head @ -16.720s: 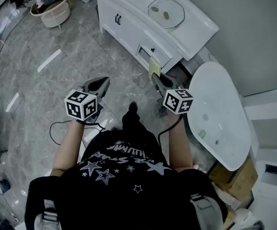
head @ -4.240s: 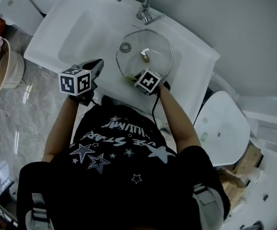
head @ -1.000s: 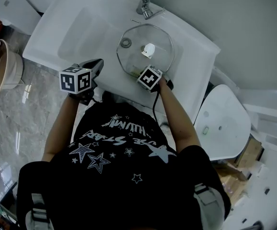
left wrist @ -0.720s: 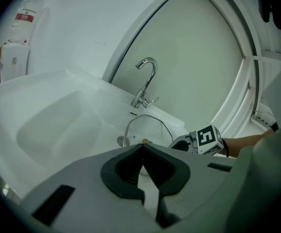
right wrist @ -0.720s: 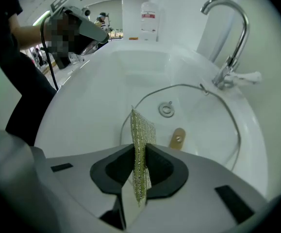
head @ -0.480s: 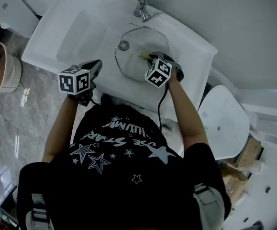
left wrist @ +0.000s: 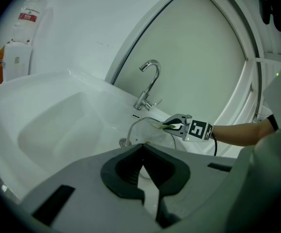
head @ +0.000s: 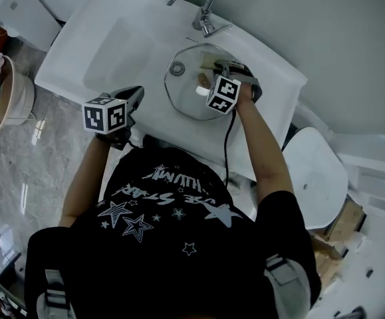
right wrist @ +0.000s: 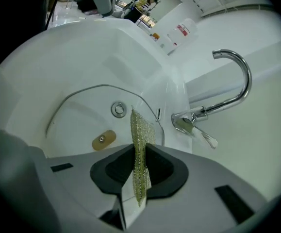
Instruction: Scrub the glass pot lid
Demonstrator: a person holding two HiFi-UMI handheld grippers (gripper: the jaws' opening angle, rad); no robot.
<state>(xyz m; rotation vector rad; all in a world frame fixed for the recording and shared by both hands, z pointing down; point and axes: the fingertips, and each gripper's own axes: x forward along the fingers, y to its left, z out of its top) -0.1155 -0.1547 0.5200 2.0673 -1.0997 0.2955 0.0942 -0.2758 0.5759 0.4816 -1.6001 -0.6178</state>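
Grey plastic, my left gripper [head: 135,96] hangs at the front edge of the sink [head: 109,35], well apart from the tap [head: 203,6] and to its near left. Its fingers are pressed together with nothing between them. I judge it is parked there to leave the basin free for the working hand.

In front of the tap the glass lid [head: 187,100] lies flat in the basin, knob [right wrist: 104,139] up, so its top face is open to scrubbing.

My right gripper [head: 220,65] reaches over the lid's far side, just in front of the tap. Its fingers pinch a yellow-green mesh cloth [right wrist: 141,130] edge-on, with the free end sticking out past the tips to do the rubbing.

The head view shows both arms and the lid's place, but the marker cube covers most of that grip. My right gripper view shows the pinch plainly, and the drain [right wrist: 118,109] through the glass. My left gripper view shows the cloth from the side, low at the lid's rim nearest the tap; I cannot tell whether it touches.
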